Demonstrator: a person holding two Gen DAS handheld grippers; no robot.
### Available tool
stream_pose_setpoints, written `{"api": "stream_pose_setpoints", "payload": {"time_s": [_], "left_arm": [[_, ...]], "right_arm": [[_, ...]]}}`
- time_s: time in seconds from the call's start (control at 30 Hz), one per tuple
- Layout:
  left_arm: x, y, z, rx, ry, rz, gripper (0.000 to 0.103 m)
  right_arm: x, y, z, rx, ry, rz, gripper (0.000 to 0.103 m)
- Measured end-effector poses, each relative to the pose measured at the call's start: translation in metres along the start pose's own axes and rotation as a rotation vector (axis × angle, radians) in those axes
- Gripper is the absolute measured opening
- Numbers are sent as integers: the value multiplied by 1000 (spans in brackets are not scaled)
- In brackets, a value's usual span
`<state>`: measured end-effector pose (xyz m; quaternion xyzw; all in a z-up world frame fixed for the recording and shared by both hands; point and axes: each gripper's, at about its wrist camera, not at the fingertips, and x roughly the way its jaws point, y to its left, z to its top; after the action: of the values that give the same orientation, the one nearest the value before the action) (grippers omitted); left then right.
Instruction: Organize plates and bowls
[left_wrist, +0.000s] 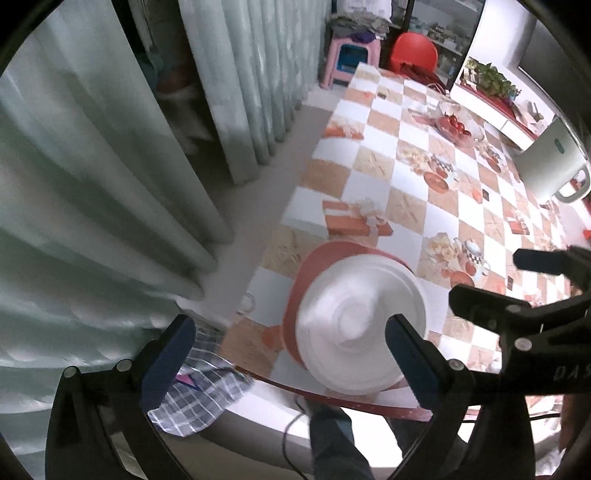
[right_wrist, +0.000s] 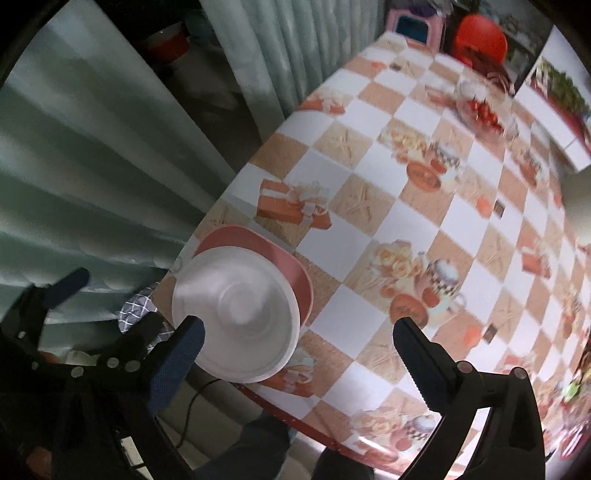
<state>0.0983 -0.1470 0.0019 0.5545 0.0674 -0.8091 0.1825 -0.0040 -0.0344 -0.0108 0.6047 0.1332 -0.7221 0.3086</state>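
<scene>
White bowl (left_wrist: 360, 325) upside down on red plate (left_wrist: 308, 273), ahead of both hand-held grippers; left (left_wrist: 288, 343) and right (right_wrist: 297, 338) jaws apart, empty

Black plastic left tongs (left_wrist: 288, 334) with dark blue textured pads and silver screws; white lettering at three o'clock. Matching black right tongs (right_wrist: 299, 334) show a serrated finger edge.
</scene>
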Motion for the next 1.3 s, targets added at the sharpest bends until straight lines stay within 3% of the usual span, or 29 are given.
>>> {"api": "stream_pose_setpoints", "payload": {"time_s": [0.2, 0.57, 1.0, 1.3], "left_arm": [[-3, -2, -7, 27, 92, -34, 103], [-10, -6, -28, 94, 137, -3, 103], [-20, -4, -18, 136, 103, 6, 103], [-15, -6, -23, 154, 126, -9, 103]], "right_arm": [[-20, 7, -6, -55, -39, -56, 103], [-27, 18, -18, -77, -39, -96, 103], [-30, 27, -16, -49, -47, -80, 103], [-28, 26, -24, -14, -41, -83, 103]]}}
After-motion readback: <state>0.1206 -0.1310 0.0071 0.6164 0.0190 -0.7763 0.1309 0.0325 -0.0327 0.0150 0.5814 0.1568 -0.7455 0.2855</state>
